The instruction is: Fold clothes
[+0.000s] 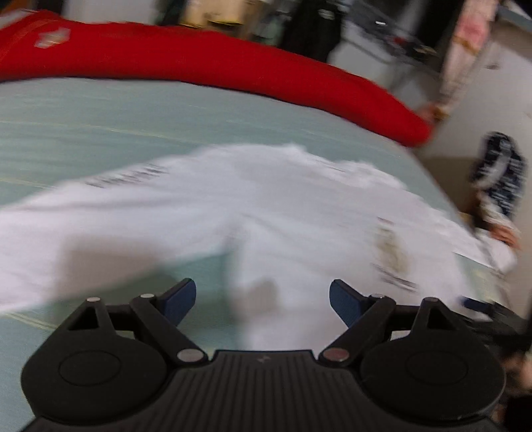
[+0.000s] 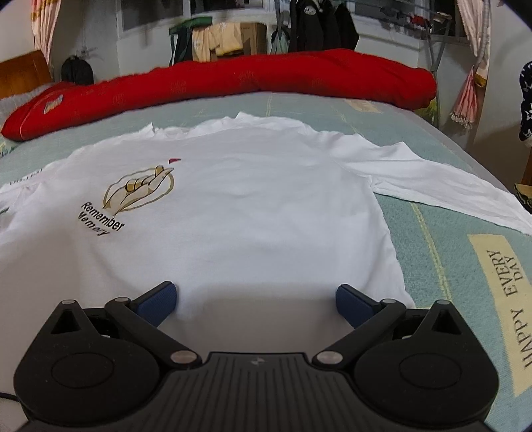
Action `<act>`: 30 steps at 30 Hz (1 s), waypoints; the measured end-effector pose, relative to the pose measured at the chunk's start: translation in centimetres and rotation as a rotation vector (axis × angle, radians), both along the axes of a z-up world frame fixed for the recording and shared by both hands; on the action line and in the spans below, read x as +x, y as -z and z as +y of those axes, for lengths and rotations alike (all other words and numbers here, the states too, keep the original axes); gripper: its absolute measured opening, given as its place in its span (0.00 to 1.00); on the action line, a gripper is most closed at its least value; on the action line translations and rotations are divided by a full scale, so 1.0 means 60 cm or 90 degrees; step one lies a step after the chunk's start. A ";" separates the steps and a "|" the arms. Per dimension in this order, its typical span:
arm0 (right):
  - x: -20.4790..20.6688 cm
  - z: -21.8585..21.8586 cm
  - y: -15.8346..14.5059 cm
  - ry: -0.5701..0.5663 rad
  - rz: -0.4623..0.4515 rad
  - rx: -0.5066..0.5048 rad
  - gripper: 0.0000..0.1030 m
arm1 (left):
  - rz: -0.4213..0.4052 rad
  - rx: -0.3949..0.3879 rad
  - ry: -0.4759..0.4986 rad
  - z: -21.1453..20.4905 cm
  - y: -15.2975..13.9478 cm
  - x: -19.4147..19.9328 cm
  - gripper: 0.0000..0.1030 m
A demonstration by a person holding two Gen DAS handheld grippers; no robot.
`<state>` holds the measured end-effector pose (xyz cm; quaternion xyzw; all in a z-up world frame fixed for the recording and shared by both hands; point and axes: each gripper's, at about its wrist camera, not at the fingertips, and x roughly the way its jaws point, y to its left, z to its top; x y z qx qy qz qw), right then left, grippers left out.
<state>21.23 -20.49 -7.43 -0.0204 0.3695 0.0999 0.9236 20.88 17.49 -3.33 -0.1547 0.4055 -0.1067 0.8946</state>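
— Fingers (image 2: 156, 300) of the right gripper (image 2: 256, 299)?
— Spread wide, empty; white printed cotton T-shirt (image 2: 252, 206) flat on pale green bedsheet (image 2: 442, 232), twelve o'clock.
— Left gripper (image 1: 262, 300)?
— Likewise agape, holding nothing, shirt at twelve.

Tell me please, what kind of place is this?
Most likely a bedroom in a home. A white printed T-shirt lies spread on a bed with a pale green patterned sheet, a long red quilt lies across the far side, and dark clothes hang behind.
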 end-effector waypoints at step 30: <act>-0.121 0.025 -0.044 -0.034 0.071 0.016 1.00 | -0.015 -0.096 -0.139 0.187 -0.064 0.027 0.85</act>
